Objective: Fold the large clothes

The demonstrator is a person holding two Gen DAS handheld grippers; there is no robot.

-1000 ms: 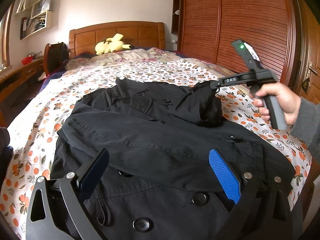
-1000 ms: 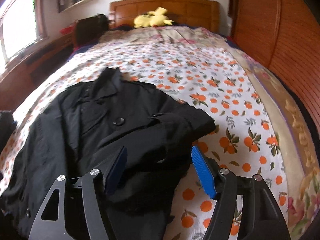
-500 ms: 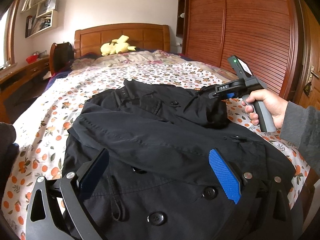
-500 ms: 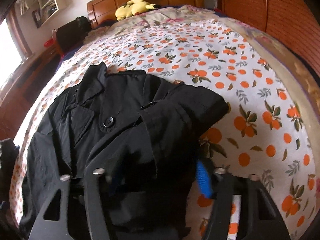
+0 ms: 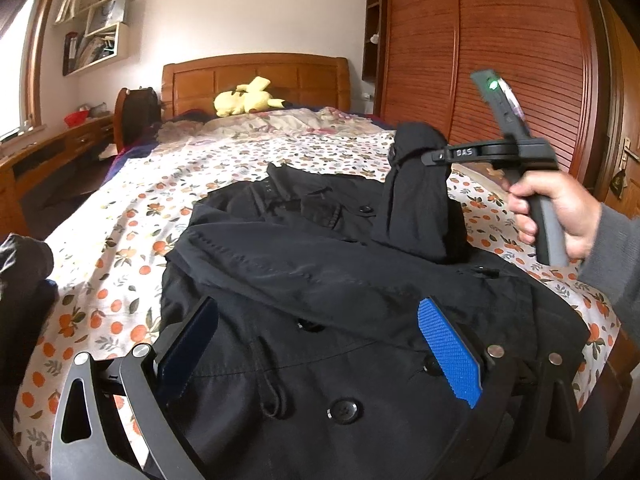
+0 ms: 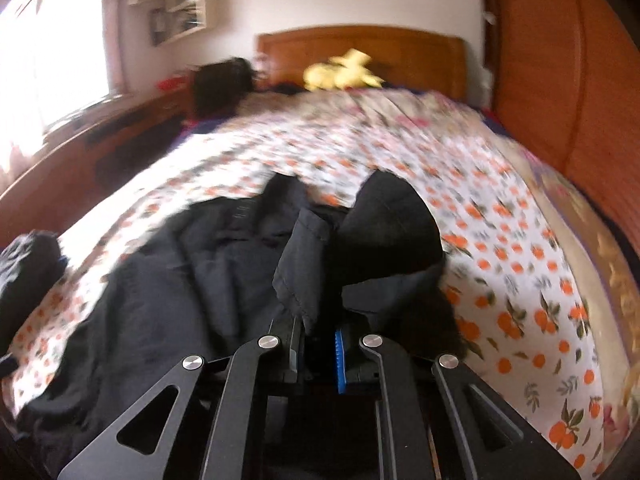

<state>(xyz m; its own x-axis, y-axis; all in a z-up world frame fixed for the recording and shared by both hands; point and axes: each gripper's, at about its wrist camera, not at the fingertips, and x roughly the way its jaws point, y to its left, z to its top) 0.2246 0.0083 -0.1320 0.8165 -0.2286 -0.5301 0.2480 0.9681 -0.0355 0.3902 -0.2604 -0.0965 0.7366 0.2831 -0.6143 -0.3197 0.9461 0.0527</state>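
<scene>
Black coat (image 5: 320, 280) on the bed (image 5: 132, 216), one sleeve (image 5: 420, 200) pinched and raised.

My right gripper (image 6: 316, 332) has just been closing and now pinches the sleeve cloth; "DAS" is on its arm (white letters). My left gripper (image 5: 320, 344) hangs spread above the buttoned front, which lies wrinkled between its fingers.

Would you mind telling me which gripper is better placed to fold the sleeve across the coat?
The right gripper: its jaws have just closed on the sleeve, lifting it off the coat. The left gripper hangs open over the coat front, holding nothing.
</scene>
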